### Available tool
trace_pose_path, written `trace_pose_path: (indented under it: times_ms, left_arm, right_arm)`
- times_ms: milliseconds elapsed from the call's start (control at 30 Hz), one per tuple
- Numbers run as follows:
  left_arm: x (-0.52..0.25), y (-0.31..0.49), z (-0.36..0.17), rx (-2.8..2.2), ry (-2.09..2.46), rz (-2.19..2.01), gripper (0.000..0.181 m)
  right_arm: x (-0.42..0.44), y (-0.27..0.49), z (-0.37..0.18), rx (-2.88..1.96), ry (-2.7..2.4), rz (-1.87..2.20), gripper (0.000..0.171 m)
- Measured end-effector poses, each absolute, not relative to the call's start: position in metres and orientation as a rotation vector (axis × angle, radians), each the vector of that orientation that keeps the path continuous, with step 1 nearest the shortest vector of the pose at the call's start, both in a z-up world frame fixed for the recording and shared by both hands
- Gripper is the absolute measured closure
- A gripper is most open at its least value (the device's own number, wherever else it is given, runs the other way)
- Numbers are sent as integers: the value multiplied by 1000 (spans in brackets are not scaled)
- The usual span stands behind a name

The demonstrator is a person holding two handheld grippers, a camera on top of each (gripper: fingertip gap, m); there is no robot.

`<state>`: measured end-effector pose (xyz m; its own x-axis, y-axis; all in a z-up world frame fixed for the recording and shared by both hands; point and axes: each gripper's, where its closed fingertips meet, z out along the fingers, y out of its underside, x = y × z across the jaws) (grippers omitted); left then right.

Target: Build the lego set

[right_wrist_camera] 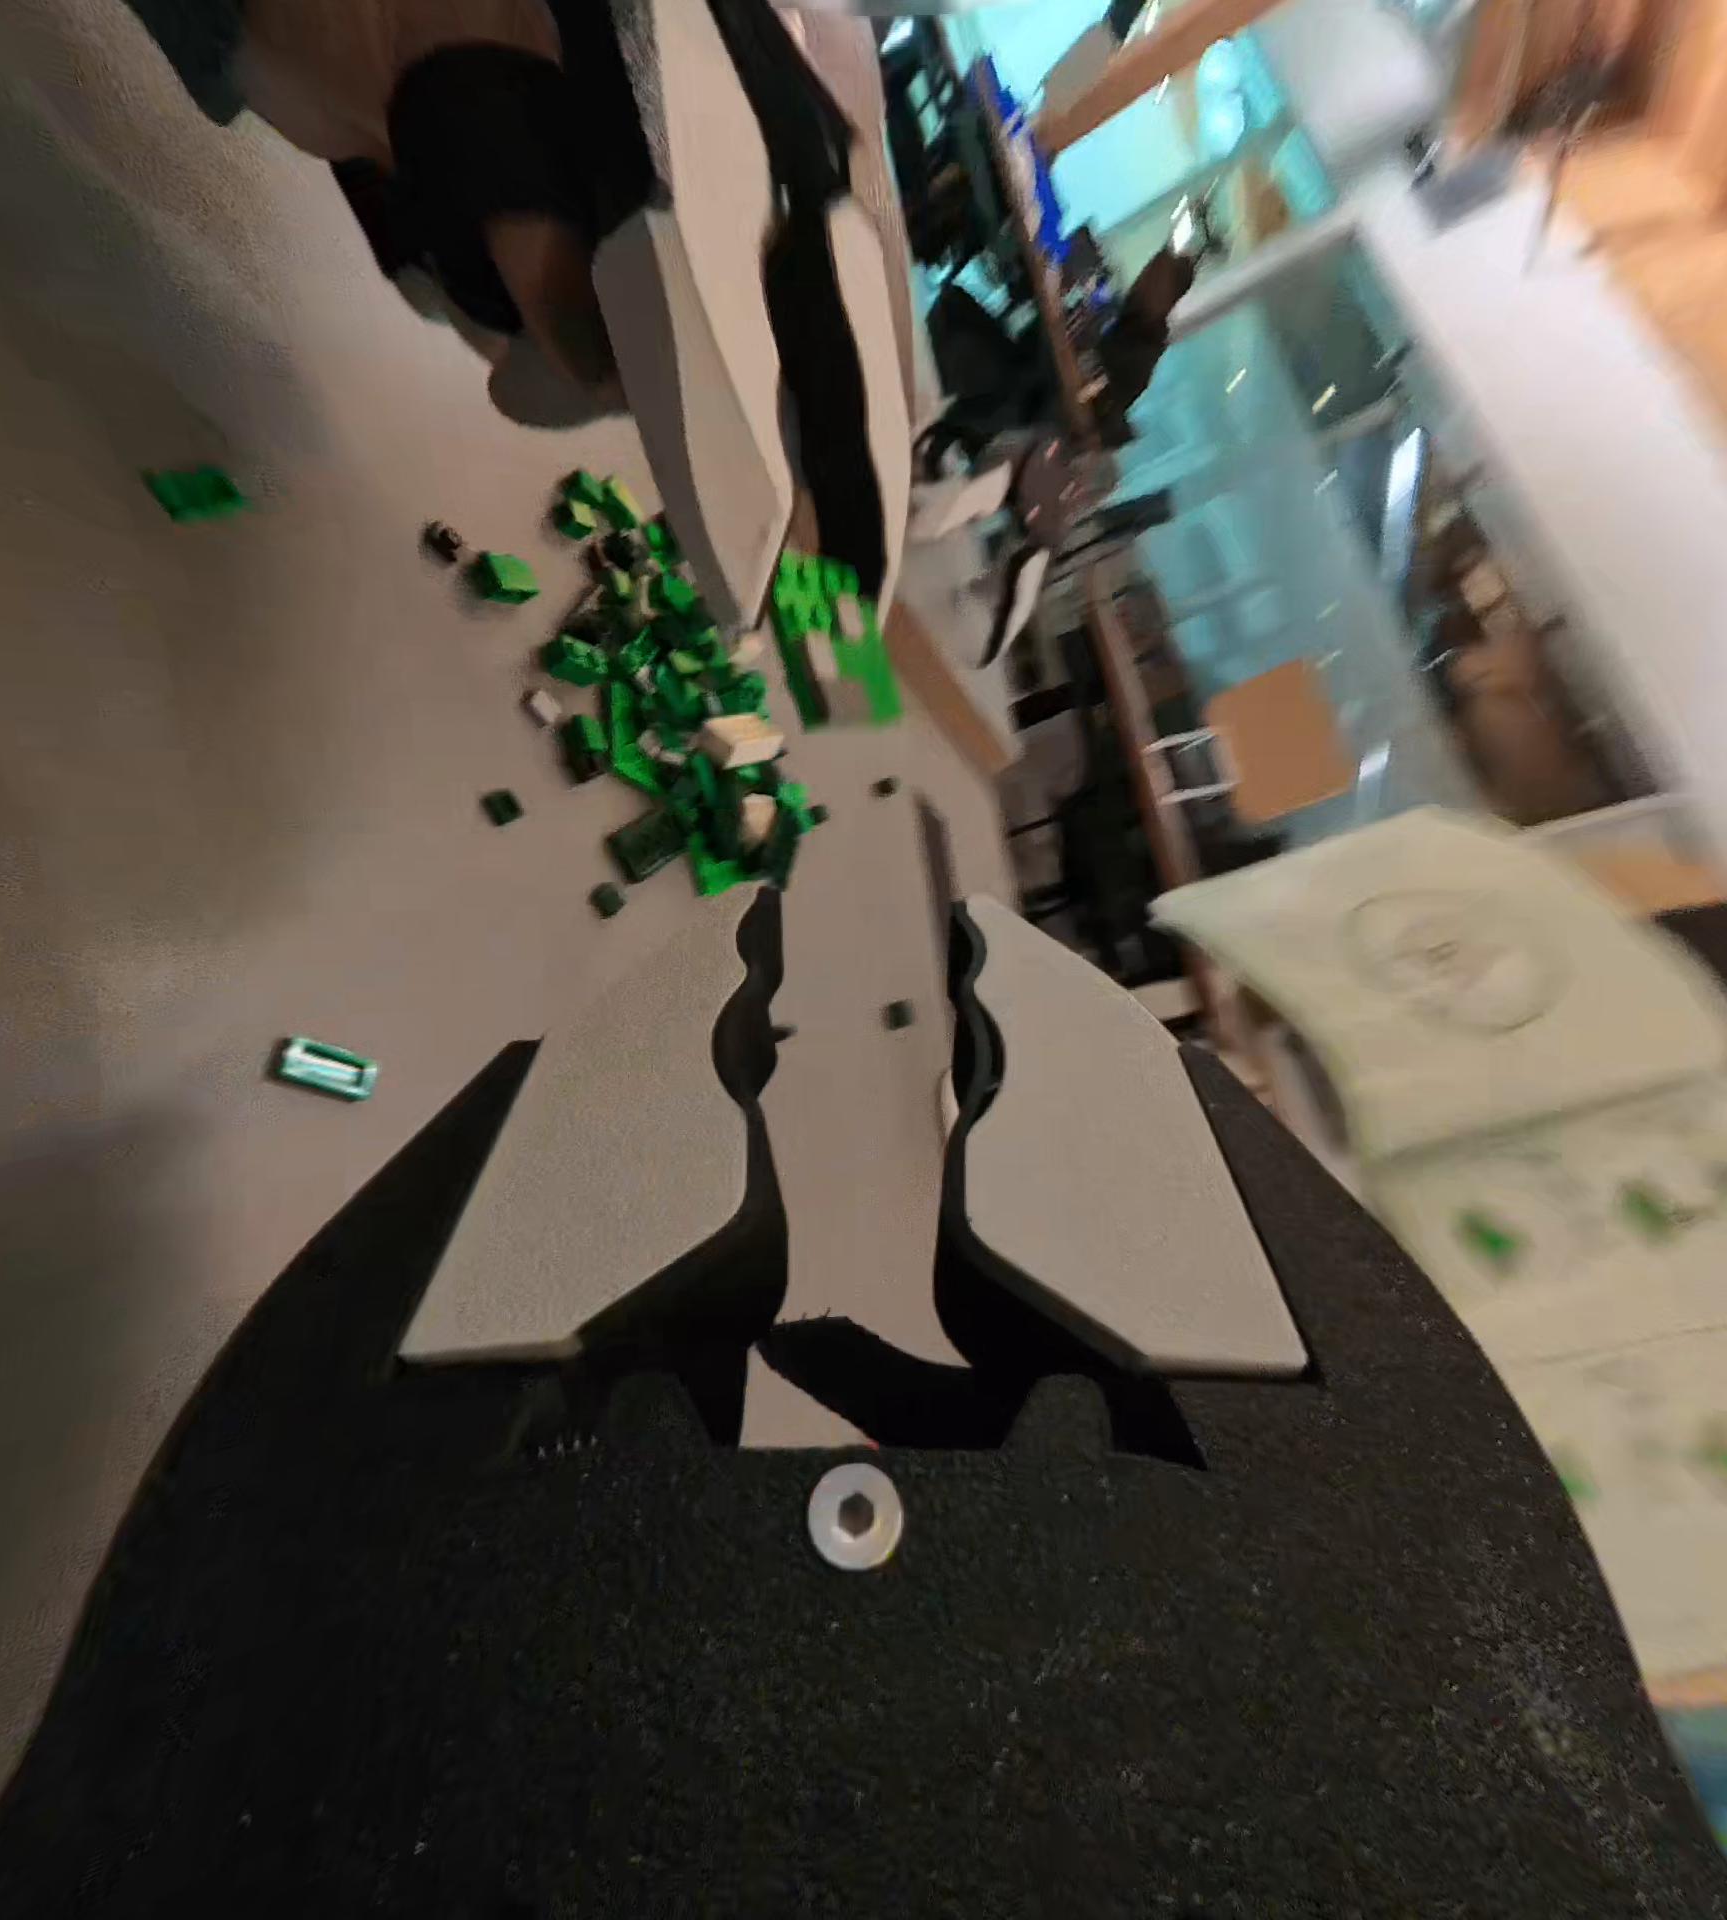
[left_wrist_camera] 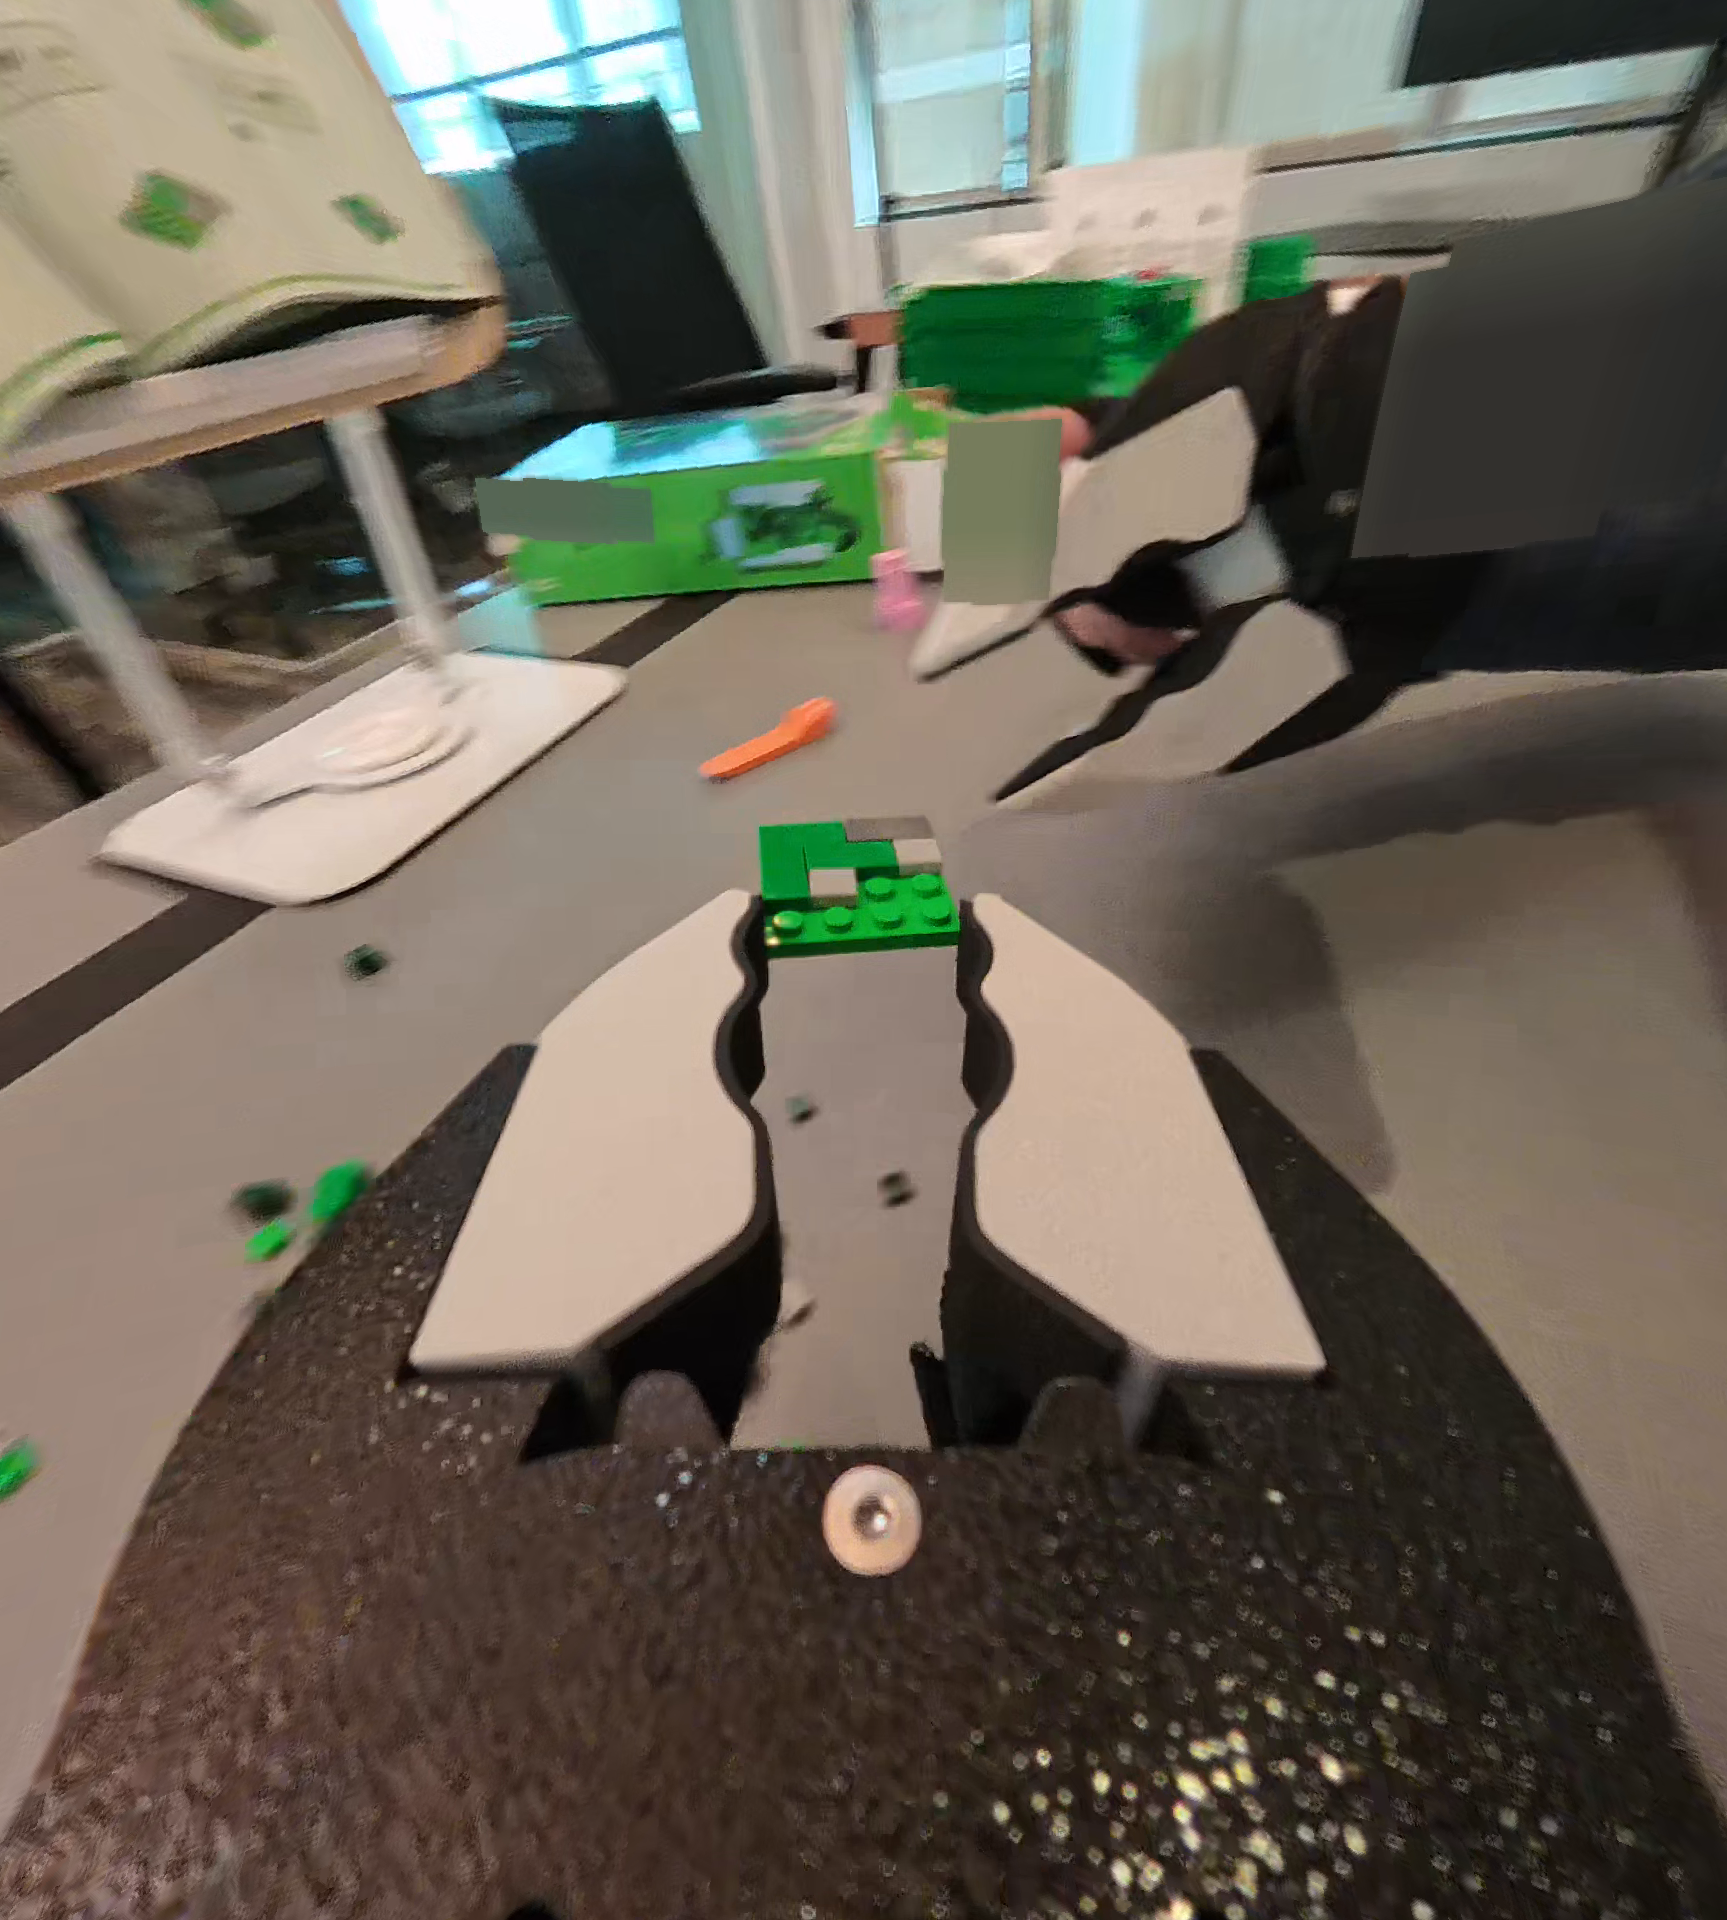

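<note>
My left gripper (left_wrist_camera: 861,925) is shut on a small green and grey lego assembly (left_wrist_camera: 843,868), gripping its studded green plate between the fingertips above the grey table (left_wrist_camera: 1461,1039). The right wrist view shows that same gripper from the side at the top, with the assembly (right_wrist_camera: 833,644) at its tips. My right gripper (right_wrist_camera: 864,914) is open and empty, tilted, above the table near a pile of loose green, dark and white bricks (right_wrist_camera: 672,727). It shows blurred at the upper right of the left wrist view (left_wrist_camera: 973,644), held by a gloved hand (left_wrist_camera: 1139,613).
An open instruction booklet (left_wrist_camera: 142,177) rests on a white stand (left_wrist_camera: 360,769) at the left. A green set box (left_wrist_camera: 703,520), an orange brick separator (left_wrist_camera: 771,738) and a pink piece (left_wrist_camera: 895,587) lie farther back. Stray bricks (left_wrist_camera: 319,1205) lie around, including a green plate (right_wrist_camera: 324,1067).
</note>
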<state>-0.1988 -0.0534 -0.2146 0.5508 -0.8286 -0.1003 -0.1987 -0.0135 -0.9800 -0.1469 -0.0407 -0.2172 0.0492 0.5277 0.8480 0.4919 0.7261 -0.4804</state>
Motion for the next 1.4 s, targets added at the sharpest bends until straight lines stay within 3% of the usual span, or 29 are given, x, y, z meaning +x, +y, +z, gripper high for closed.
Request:
trace_pose_path:
  times_ms: [167,367,633,1400]
  left_arm:
    - [-273,-26,-209,-1574,595,-510,147]
    - [-293,-22,-210,-1580,542,-479,147]
    - [-285,-23,-212,-1585,579,-484,147]
    - [-273,-32,-228,-1655,746,-519,147]
  right_arm:
    - [-154,-35,-267,-1350,-1738,507,153]
    - [-189,-44,-293,-1509,-1889,774,159]
    - [-233,-47,-313,-1671,-1893,633,159]
    - [-233,-53,-312,-1570,-1968,542,163]
